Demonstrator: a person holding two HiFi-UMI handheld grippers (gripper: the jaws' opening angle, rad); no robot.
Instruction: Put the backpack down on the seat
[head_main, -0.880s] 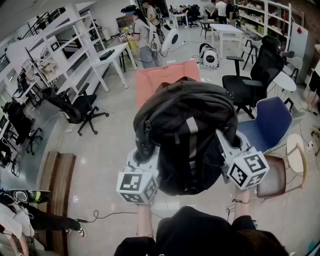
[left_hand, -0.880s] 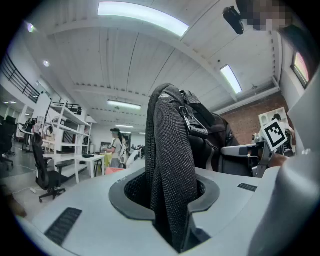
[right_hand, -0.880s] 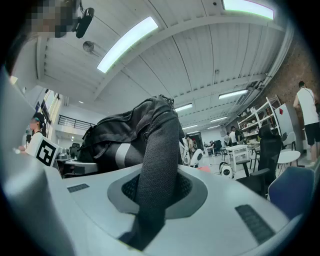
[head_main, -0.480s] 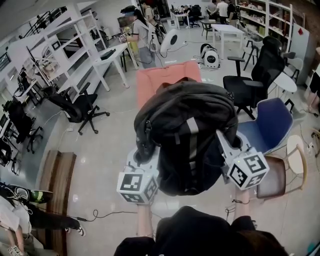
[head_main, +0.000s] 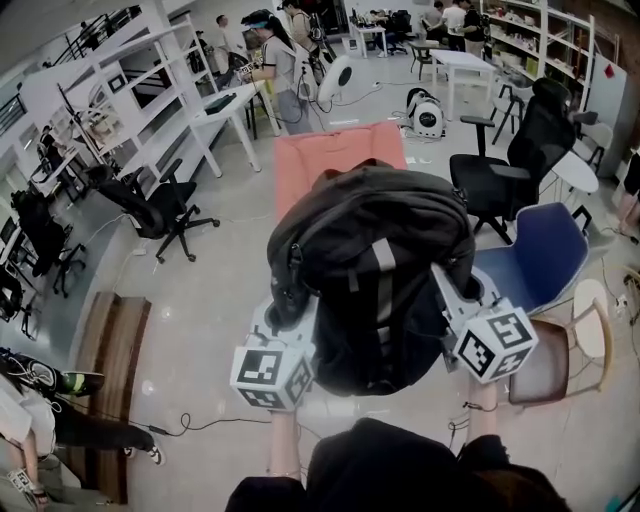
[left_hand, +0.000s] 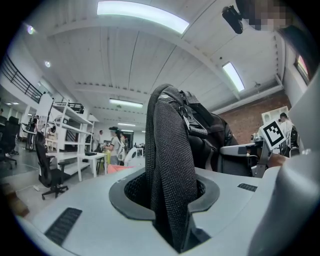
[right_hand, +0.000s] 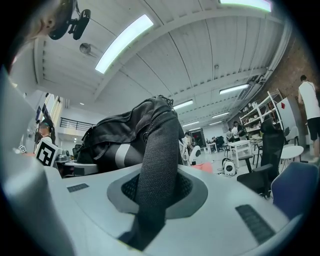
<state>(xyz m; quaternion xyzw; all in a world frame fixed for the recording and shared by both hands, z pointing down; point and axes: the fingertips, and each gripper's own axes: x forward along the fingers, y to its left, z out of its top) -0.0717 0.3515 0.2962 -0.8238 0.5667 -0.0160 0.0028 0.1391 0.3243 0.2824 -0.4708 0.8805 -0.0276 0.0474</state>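
Observation:
A black backpack (head_main: 375, 265) with a grey stripe hangs in the air in front of me, held between both grippers. My left gripper (head_main: 287, 312) is shut on one mesh shoulder strap (left_hand: 167, 165), which runs up out of the closed jaws. My right gripper (head_main: 452, 285) is shut on the other strap (right_hand: 157, 167) in the same way. Beyond and below the bag in the head view stands the salmon-pink seat (head_main: 330, 160); the backpack covers its near part. In each gripper view the bag's body (left_hand: 210, 135) (right_hand: 120, 135) rises behind the strap.
A blue chair (head_main: 545, 250) and a wooden-framed chair (head_main: 575, 350) stand at the right, with a black office chair (head_main: 510, 165) behind them. Another black office chair (head_main: 150, 205) and white shelving (head_main: 120, 110) are at the left. People stand by white tables (head_main: 235, 100) at the back.
Both grippers keep their hold on the straps and the backpack stays raised. The room has shifted slightly in the head view, and people in the background have moved.

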